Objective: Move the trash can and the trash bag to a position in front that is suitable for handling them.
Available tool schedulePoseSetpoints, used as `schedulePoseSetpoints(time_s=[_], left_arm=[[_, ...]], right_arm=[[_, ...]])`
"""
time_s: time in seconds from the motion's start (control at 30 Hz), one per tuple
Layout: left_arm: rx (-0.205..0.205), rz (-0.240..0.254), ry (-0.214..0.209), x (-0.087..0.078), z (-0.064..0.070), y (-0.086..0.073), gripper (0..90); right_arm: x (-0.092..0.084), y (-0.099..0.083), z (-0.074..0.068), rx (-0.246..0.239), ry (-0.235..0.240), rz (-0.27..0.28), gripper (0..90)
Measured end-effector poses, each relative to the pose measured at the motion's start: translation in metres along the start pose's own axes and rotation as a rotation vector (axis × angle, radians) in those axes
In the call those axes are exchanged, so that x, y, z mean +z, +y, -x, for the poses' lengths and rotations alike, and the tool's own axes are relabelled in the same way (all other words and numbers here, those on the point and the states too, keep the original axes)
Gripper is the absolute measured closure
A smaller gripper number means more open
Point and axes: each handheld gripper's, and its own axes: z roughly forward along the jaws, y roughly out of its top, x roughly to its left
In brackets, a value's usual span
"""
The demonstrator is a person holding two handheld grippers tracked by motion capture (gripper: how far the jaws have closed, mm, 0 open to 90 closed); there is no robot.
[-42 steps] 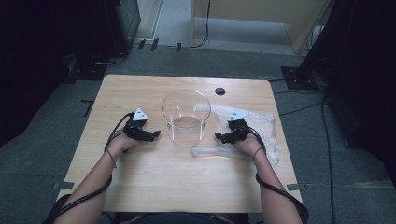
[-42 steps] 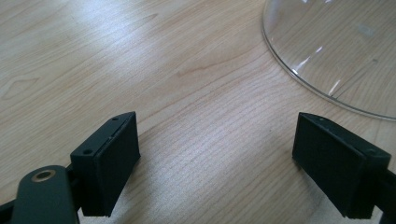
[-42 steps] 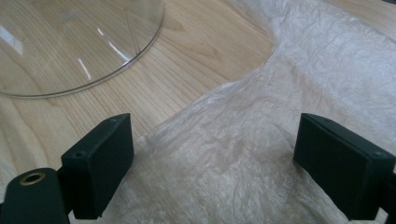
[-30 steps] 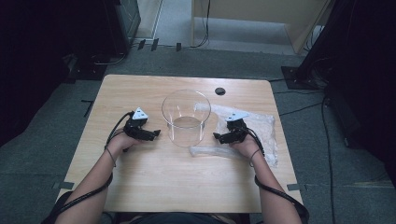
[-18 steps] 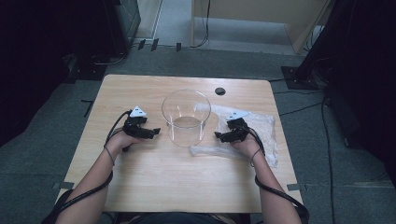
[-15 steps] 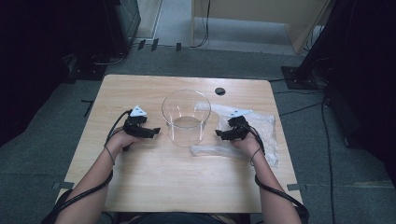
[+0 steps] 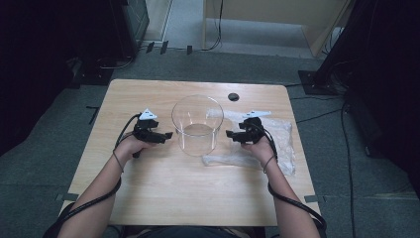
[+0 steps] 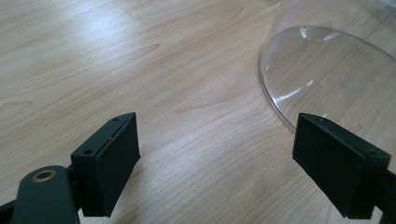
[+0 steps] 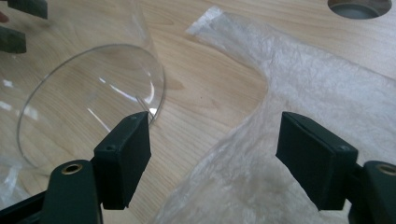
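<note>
Clear glass stands at the middle of my desk point(image 7: 148, 198): a wide, straight-walled glass cylinder point(image 7: 197, 125), upright on the pale wood. I have the left gripper point(image 7: 167, 135) just to its left, jaws pointing at the wall and standing wide with bare wood between them; in the left gripper view the curved base of the cylinder sits just past the jaw nearer to it, not touching. My right gripper point(image 7: 229, 134) is just to the right of the cylinder, aimed back toward it. Its jaws have just been closing a little yet are well apart, and in the right gripper view a fold of the clear plastic bag point(image 7: 277, 144) lies below and between them; the pads do not press on it. The bag is spread flat on the right part of the desk, and a crumpled strip reaches left, near the cylinder's near side. A round cable hole point(image 7: 233, 97) lies in the desk beyond the cylinder.
</note>
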Motion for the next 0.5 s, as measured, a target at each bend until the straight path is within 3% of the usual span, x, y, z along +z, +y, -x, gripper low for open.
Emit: schedulePoseSetpoints(time_s=[0.17,0.23,0.27,0.5], left_arm=[[-0.056,-0.002,-0.019,0.002,-0.002,0.007,14.1],[-0.117,-0.022,-0.012,0.002,-0.004,0.010,14.1],[-0.173,-0.026,-0.009,0.003,-0.005,0.011,14.1],[-0.181,-0.004,-0.019,0.000,-0.003,0.021,17.5]], right_arm=[[0.002,0.005,-0.001,-0.005,0.012,0.010,29.5],[0.002,0.008,-0.001,0.027,0.018,0.019,30.0],[0.003,0.010,-0.001,0.043,0.019,0.029,30.8],[0.005,0.020,-0.006,0.078,0.029,0.062,32.8]])
